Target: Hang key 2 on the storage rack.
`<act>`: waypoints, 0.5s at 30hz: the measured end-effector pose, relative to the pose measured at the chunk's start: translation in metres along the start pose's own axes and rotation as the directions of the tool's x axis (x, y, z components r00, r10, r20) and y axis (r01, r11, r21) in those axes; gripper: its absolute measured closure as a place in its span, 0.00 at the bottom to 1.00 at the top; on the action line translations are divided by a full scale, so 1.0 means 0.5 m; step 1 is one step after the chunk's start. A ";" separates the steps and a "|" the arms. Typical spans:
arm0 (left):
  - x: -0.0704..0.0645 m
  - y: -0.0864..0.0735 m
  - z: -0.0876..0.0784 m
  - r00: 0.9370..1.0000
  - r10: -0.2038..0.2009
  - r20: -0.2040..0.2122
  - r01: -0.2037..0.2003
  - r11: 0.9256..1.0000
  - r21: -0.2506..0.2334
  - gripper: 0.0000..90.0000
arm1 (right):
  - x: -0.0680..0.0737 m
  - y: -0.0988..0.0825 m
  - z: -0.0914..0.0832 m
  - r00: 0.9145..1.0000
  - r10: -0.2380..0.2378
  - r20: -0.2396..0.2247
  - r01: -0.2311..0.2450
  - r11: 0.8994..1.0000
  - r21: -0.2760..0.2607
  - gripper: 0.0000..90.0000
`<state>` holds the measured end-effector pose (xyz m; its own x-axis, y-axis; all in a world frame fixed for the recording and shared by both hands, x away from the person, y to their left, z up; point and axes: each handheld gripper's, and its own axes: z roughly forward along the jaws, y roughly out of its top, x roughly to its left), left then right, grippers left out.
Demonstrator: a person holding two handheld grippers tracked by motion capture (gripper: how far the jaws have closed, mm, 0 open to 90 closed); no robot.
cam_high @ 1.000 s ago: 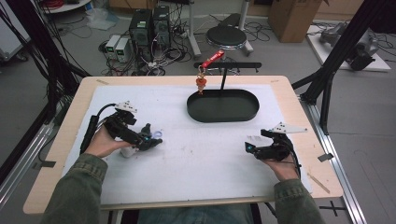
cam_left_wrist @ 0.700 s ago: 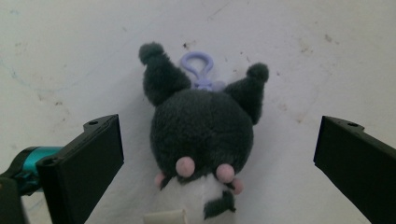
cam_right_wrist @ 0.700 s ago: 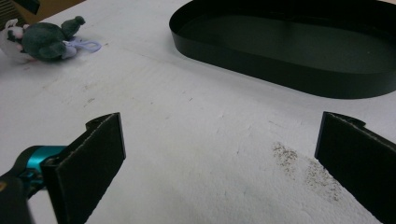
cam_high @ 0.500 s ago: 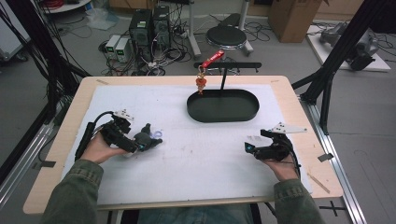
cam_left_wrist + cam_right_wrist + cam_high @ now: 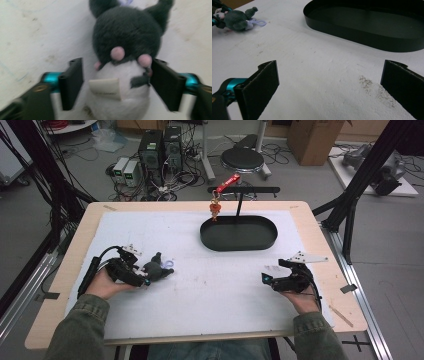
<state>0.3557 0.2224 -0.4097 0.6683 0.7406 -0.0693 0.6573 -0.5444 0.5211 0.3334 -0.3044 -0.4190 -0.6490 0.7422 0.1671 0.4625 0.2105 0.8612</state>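
- Plush toy (image 5: 126, 53): dark grey head with two ears, white body and pink spots; it lies on the white table cover (image 5: 225, 290) at the person's left, well apart from the black oval tray (image 5: 239, 234)
- Left gripper (image 5: 116, 82): jaws stand on either side of the white body. The right jaw touches the plush and the left jaw shows a narrow gap, so whether the grip is closed cannot be told
- Right gripper (image 5: 329, 87): jaws spread wide over bare cover with nothing between them
- Orientation: the long axis of the toy runs straight along the left gripper's reach. The head and ears point away from the gripper, and a pale lilac loop (image 5: 257, 23) sits at the head end
- Risk: the jaws sit low on soft stuffing below the heavier head, so on a lift the toy may tip forward or slip out
- Risk: the sewn label (image 5: 105, 89) between the jaws may be all that gets pinched
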 end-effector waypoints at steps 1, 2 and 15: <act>0.000 -0.002 0.001 1.000 0.004 0.014 -0.004 1.000 0.013 0.37 | 0.000 0.000 0.001 1.000 -0.003 0.002 0.003 1.000 0.001 0.01; -0.003 -0.003 0.003 1.000 0.020 0.004 -0.020 0.999 0.027 0.44 | 0.000 0.000 0.001 1.000 -0.002 0.002 0.002 1.000 0.002 0.01; -0.008 -0.002 -0.009 0.997 0.076 -0.027 -0.076 0.997 -0.004 0.53 | 0.000 0.000 0.005 1.000 -0.007 0.002 0.007 1.000 0.013 0.01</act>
<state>0.3506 0.2217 -0.4061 0.7066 0.7076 -0.0061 0.6031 -0.5977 0.5283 0.3348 -0.3031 -0.4203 -0.6512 0.7418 0.1602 0.4654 0.2237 0.8563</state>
